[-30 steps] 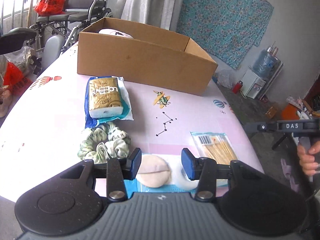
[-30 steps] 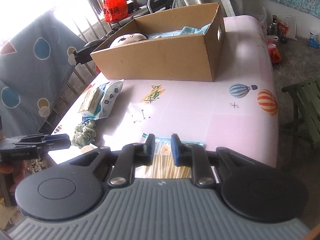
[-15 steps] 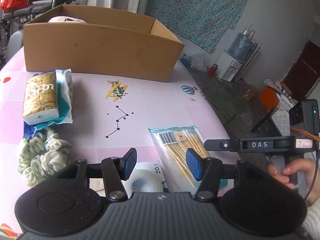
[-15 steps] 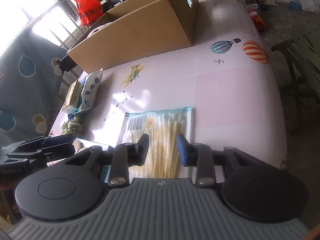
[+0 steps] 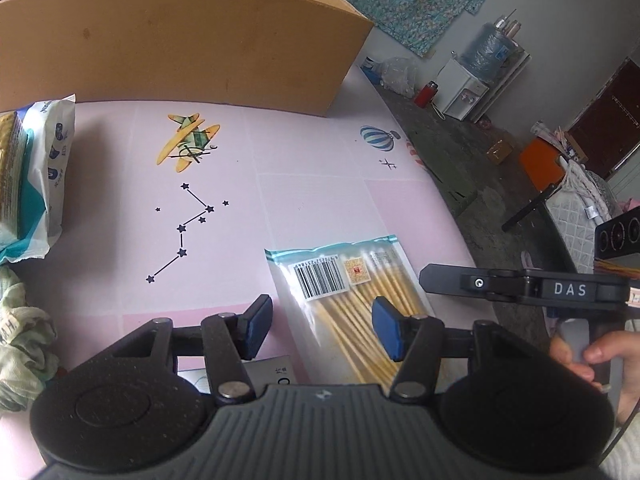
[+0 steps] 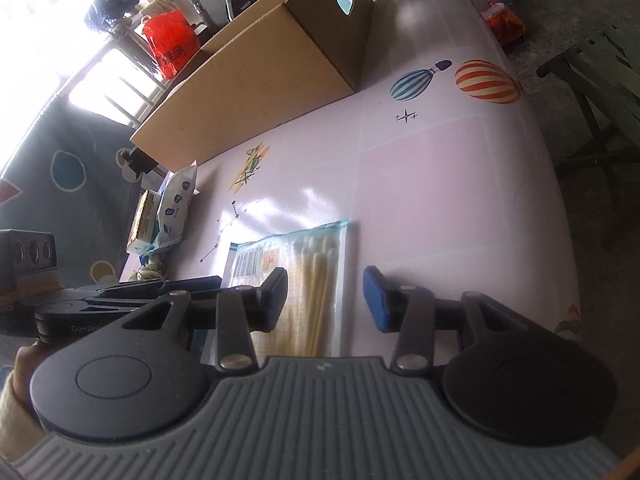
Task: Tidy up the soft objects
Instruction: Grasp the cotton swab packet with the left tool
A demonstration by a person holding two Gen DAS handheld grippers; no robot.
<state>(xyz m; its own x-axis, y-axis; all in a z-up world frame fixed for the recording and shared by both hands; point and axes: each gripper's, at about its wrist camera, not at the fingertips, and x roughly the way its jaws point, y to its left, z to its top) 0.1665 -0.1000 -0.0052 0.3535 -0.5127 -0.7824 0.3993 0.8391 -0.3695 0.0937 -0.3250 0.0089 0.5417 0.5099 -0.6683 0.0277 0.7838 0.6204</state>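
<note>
Cotton swab packet (image 5: 352, 300) laid flat on pink table (image 5: 304, 208) in front of cardboard box (image 5: 180, 40), left gripper (image 5: 322, 330) held open above packet, right gripper (image 6: 326, 300) jaws opening over packet, nothing gripped, tissue pack (image 5: 32, 176) left of packet.

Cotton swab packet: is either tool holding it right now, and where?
Neither. The cotton swab packet lies flat on the table; the left tool is open, the right tool is opening above it.

At my two o'clock I see a water dispenser (image 5: 464, 90) beside a red flask (image 5: 425, 94); at eleven, a red plastic bag (image 6: 170, 42) hangs by the window.
</note>
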